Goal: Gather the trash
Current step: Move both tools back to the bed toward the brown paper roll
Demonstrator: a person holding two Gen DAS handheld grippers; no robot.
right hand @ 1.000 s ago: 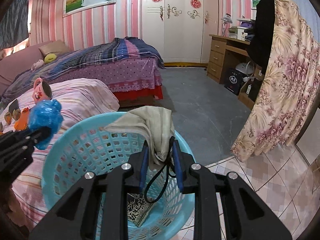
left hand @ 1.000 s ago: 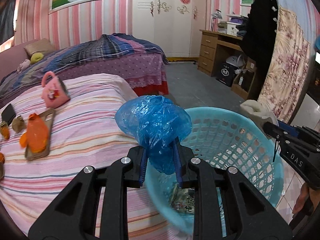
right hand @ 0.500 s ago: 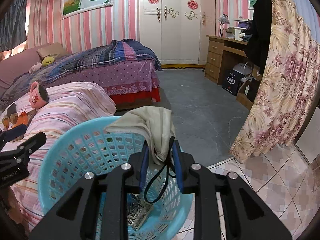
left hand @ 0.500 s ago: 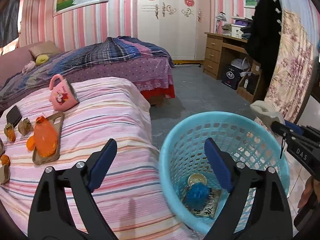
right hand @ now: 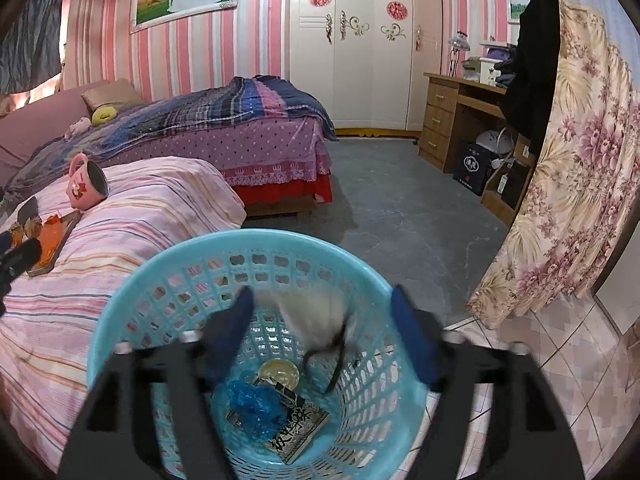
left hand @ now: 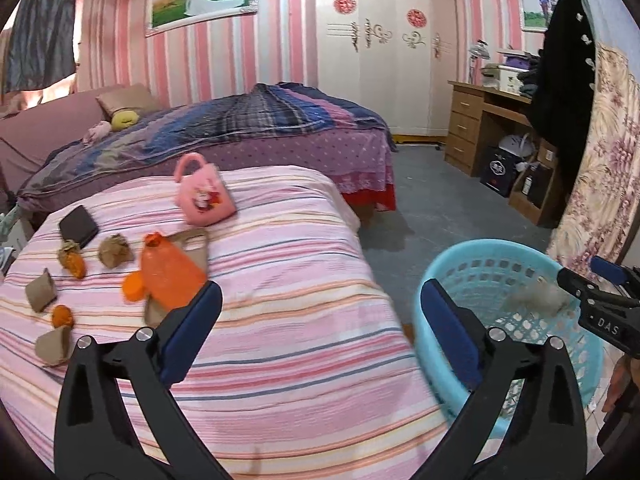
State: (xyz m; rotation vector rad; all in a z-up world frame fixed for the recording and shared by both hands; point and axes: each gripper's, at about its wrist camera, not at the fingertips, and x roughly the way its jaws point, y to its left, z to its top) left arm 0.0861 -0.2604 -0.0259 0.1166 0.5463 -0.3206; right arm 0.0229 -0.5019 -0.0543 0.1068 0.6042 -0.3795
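The left wrist view looks forward and downward from close above the pink striped bed cover (left hand: 280, 320), facing the far white wardrobe (left hand: 384, 40). The right wrist view sits directly over the light-blue perforated plastic basket (right hand: 132, 300), looking down into it. Both share the basket (left hand: 448, 276), striped bed (right hand: 140, 208), wardrobe (right hand: 360, 48) and wooden desk (left hand: 472, 128).
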